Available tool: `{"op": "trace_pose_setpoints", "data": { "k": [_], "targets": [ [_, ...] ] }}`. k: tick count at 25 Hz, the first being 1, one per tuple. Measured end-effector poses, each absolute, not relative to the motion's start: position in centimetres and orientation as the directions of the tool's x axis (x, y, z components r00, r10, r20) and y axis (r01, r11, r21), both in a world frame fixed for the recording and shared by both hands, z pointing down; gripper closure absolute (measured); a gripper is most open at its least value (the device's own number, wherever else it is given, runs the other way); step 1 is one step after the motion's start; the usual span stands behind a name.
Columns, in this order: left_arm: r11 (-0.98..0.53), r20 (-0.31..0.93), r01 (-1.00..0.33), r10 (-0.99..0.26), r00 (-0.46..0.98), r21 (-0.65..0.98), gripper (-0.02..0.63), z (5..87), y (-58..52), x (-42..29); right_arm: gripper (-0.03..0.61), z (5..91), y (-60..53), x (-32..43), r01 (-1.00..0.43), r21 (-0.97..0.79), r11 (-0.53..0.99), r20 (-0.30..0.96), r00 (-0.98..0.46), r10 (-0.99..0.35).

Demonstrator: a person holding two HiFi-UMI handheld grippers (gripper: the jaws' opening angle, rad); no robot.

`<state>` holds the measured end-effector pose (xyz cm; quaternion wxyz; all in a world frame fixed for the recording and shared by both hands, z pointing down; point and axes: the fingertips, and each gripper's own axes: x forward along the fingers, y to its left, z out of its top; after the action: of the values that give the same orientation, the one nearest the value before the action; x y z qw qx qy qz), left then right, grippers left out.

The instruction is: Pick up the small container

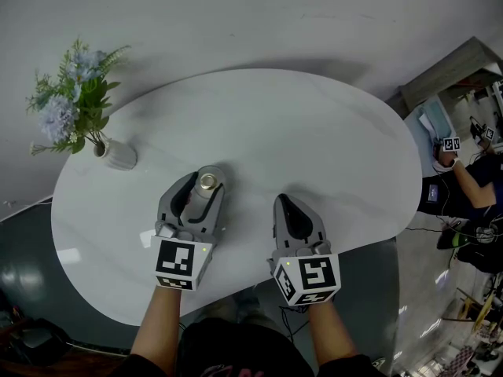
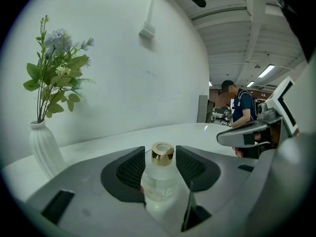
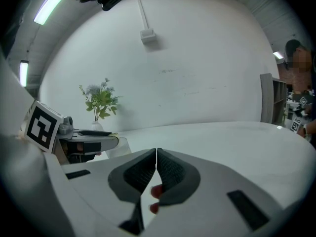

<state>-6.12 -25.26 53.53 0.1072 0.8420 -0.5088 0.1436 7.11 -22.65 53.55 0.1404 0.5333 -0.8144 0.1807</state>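
Observation:
The small container [image 2: 161, 177] is a frosted glass bottle with a gold cap [image 1: 207, 182]. It stands upright between the jaws of my left gripper [image 2: 161, 168], which is shut on its body. In the head view the left gripper [image 1: 203, 188] is over the near middle of the white table [image 1: 314, 132]. To its right, my right gripper [image 1: 288, 209] is shut with nothing in it; in the right gripper view its pads [image 3: 156, 168] meet. The left gripper [image 3: 94, 138] and part of the bottle show at the left of that view.
A white ribbed vase [image 1: 118, 154] with green and pale blue flowers [image 1: 75, 93] stands at the table's left edge; it also shows as the vase [image 2: 45, 152] in the left gripper view. A person [image 1: 464, 171] sits at the far right beyond the table.

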Motion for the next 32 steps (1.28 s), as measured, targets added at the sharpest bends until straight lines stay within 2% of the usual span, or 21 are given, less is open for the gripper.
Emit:
{"op": "trace_pose_setpoints", "data": {
  "k": [9, 12, 32],
  "targets": [
    [-0.449, 0.349, -0.893, -0.833, 0.429, 0.027, 0.442, 53.50, -25.39, -6.15, 0.512, 53.79, -22.20, 7.03, -0.918, -0.137, 0.372, 0.426, -0.394, -0.814],
    [-0.457, 0.344, -0.889, -0.833, 0.434, 0.015, 0.474, 53.39, -25.29, -5.83, 0.512, 53.72, -22.08, 6.87, -0.917, -0.138, 0.374, 0.425, -0.396, -0.814],
    [-0.454, 0.345, -0.891, -0.837, 0.426, -0.003, 0.483, 53.46, -25.28, -6.02, 0.512, 53.12, -21.69, 7.25, -0.923, -0.129, 0.364, 0.425, -0.383, -0.820]
  ]
}}
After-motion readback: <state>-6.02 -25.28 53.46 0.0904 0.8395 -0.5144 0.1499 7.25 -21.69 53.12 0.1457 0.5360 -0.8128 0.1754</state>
